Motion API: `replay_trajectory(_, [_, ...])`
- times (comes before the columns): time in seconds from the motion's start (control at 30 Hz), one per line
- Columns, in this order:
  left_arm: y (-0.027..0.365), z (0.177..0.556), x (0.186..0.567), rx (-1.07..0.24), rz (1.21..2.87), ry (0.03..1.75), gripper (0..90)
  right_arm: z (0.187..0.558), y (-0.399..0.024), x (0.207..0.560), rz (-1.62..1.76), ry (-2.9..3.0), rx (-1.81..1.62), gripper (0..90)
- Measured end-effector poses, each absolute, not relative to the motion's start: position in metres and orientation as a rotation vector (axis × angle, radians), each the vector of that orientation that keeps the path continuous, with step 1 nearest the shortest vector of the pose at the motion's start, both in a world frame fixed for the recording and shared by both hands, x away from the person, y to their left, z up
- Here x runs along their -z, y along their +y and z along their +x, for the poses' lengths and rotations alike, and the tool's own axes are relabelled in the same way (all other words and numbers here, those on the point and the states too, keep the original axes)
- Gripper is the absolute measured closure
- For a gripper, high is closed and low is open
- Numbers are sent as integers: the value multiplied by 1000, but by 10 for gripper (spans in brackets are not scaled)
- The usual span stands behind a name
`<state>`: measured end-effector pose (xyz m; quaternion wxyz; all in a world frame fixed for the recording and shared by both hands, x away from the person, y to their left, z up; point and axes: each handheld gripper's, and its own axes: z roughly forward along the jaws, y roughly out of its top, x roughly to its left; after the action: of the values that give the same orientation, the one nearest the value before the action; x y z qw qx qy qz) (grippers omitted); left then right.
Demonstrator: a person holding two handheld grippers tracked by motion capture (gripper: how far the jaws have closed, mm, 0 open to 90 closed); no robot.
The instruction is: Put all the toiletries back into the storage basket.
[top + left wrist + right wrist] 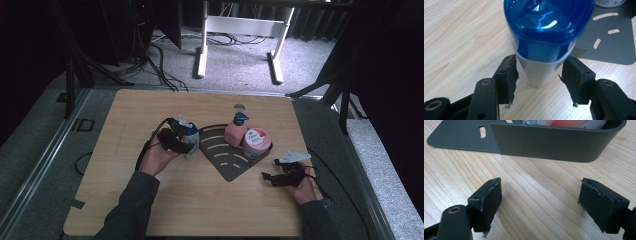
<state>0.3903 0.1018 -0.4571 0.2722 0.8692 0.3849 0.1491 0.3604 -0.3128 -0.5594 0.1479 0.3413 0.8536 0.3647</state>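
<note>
From the high view, the left gripper (181,138) sits against a white bottle with a blue cap (190,139) that stands upright on the wooden table (125,115), just left of the dark grey fan-shaped rack (226,156). That view is too small and dim to show how the jaws meet the bottle; the left gripper view settles it. There the left gripper (539,72) has the bottle (541,50) between its two black jaws, with a narrow gap showing on each side, so the pads flank the white body without pressing it: the claw is spread, not pinching. In that close view the bottle's long axis runs from the table up toward the camera, the blue cap nearest the lens and blurred, the narrower white body tapering down to the wood; the bottle points straight up. Its base stands on bare table, with the rack (614,50) to its right and farther off. The high view alone shows what the rack holds: a pink bottle with a blue top (236,131) and a round pink-lidded tub (257,141), side by side at its far right edge. The right gripper (283,176) rests low on the table, near and right of the rack. The right gripper view shows what the overhead cannot: the right gripper (540,202) has its jaws spread wide over bare wood with nothing between them, facing the rack's upright curved wall (554,145).
</note>
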Motion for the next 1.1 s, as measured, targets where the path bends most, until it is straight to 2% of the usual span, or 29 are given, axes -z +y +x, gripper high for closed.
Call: replay_trajectory(1.1, [85, 405, 456, -397, 2471, 1005, 463, 360, -313, 559, 981, 2455, -1049, 182])
